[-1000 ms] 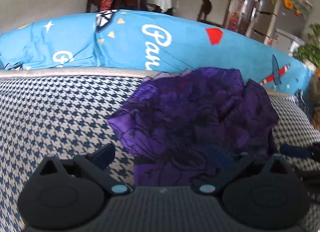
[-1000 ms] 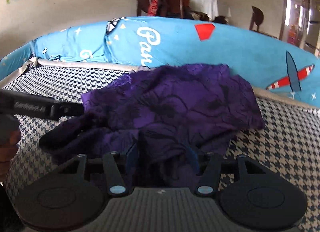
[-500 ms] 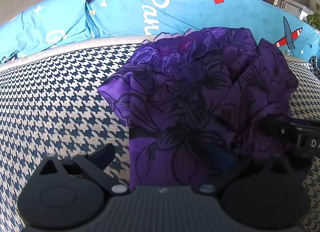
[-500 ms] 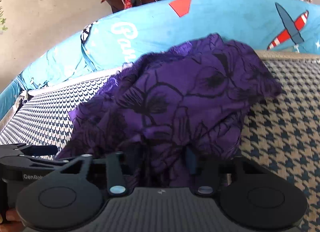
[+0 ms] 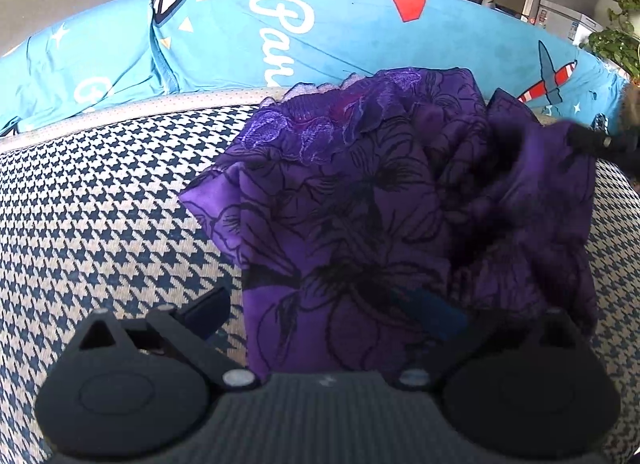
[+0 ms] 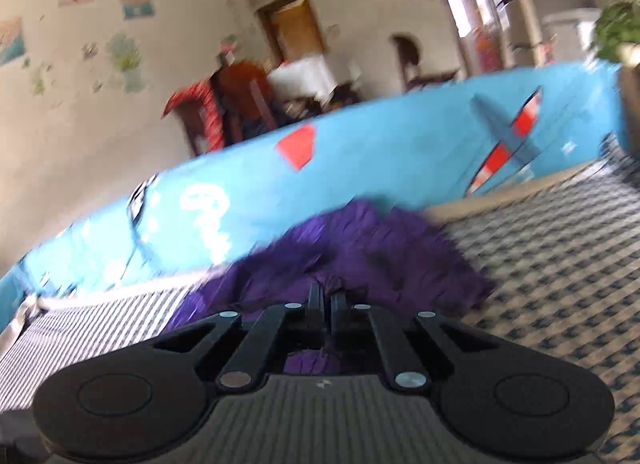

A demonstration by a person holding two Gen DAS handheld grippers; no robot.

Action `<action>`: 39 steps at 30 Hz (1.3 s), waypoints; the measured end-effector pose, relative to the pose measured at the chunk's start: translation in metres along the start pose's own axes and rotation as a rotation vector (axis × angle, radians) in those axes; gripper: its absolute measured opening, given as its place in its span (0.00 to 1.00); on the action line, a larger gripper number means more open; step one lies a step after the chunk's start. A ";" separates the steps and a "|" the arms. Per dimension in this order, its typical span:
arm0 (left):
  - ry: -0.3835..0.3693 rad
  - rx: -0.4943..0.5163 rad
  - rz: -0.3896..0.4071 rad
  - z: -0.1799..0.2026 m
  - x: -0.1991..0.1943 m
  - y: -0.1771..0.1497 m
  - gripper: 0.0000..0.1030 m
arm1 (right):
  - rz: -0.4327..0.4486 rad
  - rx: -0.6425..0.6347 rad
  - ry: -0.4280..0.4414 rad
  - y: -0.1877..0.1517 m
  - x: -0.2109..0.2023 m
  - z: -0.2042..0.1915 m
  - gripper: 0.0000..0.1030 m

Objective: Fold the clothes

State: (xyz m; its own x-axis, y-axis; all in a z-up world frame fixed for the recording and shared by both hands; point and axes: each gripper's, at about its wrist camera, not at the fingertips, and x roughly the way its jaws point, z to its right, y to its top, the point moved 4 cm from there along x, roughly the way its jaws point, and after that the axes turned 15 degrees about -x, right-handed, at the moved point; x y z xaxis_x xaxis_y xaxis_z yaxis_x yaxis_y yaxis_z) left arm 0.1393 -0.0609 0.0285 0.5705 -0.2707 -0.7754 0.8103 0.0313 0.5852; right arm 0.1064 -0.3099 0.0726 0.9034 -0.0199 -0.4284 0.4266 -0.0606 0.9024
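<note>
Right tongs (image 6: 326, 296) pinched tight on purple garment (image 5: 384, 216), left tongs (image 5: 320, 312) spread wide over its edge

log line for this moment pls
right gripper shut on purple garment | left gripper open over it | houndstooth cushion

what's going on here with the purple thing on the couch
A person is folding a purple garment on a checked cushion, holding a gripper in each hand. The right gripper is shut on a bunch of the fabric, and its view is blurred by motion. The left gripper is open, with the near edge of the garment lying between its fingers. The garment is crumpled, not yet folded flat. A blue cover runs along the back.
</note>
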 end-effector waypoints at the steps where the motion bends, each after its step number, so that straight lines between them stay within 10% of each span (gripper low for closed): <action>1: -0.003 0.009 -0.006 0.002 0.000 -0.001 1.00 | 0.020 -0.007 -0.038 0.004 -0.005 0.005 0.05; 9: 0.023 0.033 -0.019 0.009 0.009 -0.007 1.00 | 0.048 -0.037 -0.310 0.014 -0.039 0.046 0.09; 15: 0.080 0.032 -0.018 0.009 0.020 -0.008 1.00 | 0.074 -0.090 -0.304 0.015 -0.046 0.041 0.24; 28: 0.267 0.050 0.085 0.004 0.030 -0.005 1.00 | -0.164 -0.330 0.181 -0.033 0.001 -0.047 0.55; 33: 0.385 0.022 0.120 -0.012 0.034 0.007 1.00 | -0.211 -0.455 0.163 -0.054 0.026 -0.074 0.55; 39: 0.280 -0.145 0.038 -0.036 0.036 0.018 1.00 | -0.220 -0.409 0.145 -0.054 0.042 -0.075 0.33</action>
State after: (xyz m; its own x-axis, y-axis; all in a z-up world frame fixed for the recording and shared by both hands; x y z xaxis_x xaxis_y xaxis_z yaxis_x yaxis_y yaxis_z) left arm 0.1791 -0.0353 0.0028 0.5995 0.0084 -0.8004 0.7866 0.1788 0.5910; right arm 0.1245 -0.2322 0.0095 0.7745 0.0900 -0.6262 0.5640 0.3501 0.7479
